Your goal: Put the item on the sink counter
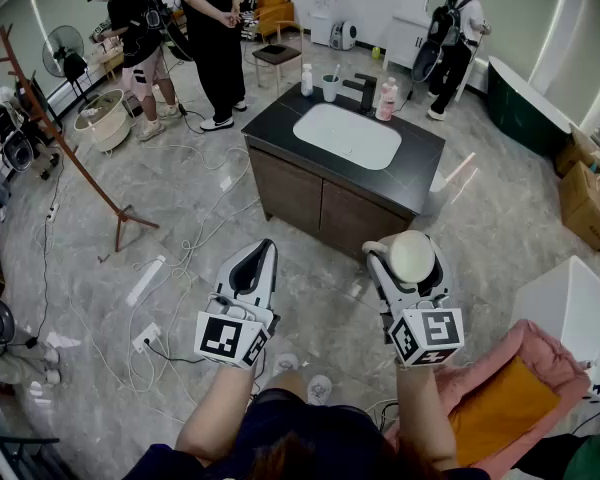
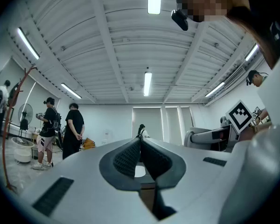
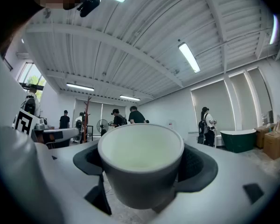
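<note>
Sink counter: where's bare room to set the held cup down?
Bare: the sink counter left of the basin, the strip along its front edge, and the right end. Crowded: the back edge, with white bottle, standing cup, faucet and pink bottle.

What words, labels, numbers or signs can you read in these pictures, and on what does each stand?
No text here can be read.
Left marker cube, right marker cube: square patterns only, no letters.
White bottle and pink bottle on the sink counter: labels too small to read.
On the cup: no print visible.
</note>
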Action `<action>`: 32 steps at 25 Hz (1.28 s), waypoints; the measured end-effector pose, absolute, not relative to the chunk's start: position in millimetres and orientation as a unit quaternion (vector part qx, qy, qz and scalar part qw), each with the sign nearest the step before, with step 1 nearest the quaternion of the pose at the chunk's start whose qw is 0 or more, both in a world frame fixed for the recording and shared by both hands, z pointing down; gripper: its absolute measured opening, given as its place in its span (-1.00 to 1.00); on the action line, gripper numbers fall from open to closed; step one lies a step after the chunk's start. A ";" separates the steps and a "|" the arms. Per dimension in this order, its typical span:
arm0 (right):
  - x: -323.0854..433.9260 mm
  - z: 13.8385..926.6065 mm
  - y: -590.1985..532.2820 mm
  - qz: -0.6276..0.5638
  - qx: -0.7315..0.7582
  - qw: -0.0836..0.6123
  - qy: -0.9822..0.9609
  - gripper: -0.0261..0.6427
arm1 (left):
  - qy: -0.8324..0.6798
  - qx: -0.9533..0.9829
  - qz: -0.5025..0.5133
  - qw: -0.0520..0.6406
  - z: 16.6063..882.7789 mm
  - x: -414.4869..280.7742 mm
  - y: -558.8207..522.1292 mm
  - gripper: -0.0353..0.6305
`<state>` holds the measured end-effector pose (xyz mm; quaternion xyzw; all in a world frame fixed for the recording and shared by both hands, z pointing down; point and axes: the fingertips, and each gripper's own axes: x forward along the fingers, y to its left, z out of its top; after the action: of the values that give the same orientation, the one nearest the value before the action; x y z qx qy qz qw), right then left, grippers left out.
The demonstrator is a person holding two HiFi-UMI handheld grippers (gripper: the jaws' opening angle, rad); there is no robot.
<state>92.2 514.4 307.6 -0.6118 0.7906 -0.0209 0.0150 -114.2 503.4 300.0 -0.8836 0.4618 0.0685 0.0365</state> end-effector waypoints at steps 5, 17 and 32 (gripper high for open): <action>95.8 304.6 519.0 -0.013 -0.612 0.013 0.790 0.42 | 0.459 -0.885 0.069 0.034 301.5 -107.0 504.2 -0.82; 92.8 302.1 523.9 -0.015 -0.591 0.017 0.807 0.42 | 0.481 -0.874 0.061 0.033 309.2 -115.8 508.0 -0.82; 88.8 311.2 420.0 -0.032 -0.584 0.019 0.811 0.42 | 0.487 -0.871 0.058 0.030 315.7 -118.2 404.3 -0.82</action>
<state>88.8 420.0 311.2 -0.5836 0.8112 -0.0319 0.0186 -118.2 404.3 315.7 -0.8712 0.4866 0.0578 0.0297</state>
